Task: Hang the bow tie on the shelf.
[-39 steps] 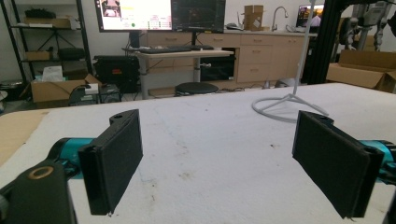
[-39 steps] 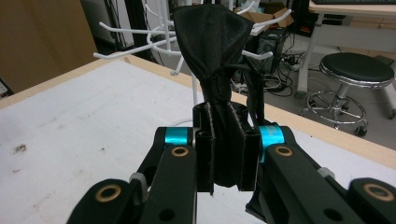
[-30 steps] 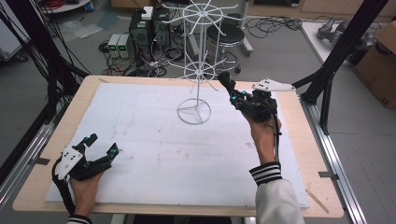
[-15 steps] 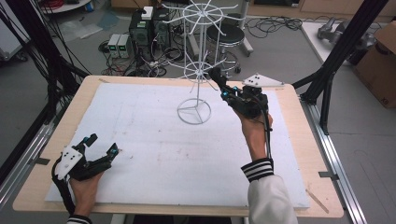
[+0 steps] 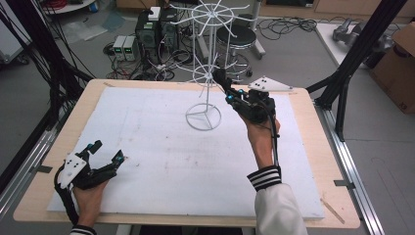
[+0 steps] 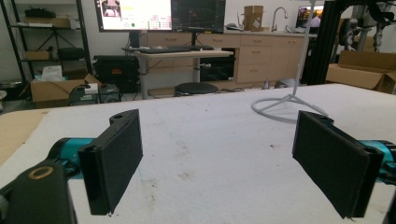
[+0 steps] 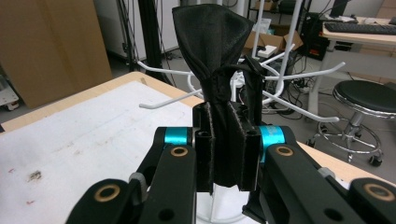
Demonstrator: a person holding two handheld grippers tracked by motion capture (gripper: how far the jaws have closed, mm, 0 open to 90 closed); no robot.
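at the white wire rack (image 5: pixel 208 63) my right gripper (image 7: pixel 227 140) is clamped on a black cloth pouch (image 7: pixel 212 46); left gripper (image 6: pixel 219 154) gapes wide over the white mat (image 5: pixel 161 156).

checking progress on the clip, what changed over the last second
The right gripper, shut on a black cloth, moved left and forward, up to the white wire rack. The left gripper stayed open and resting at the near left of the table. The rack did not move.
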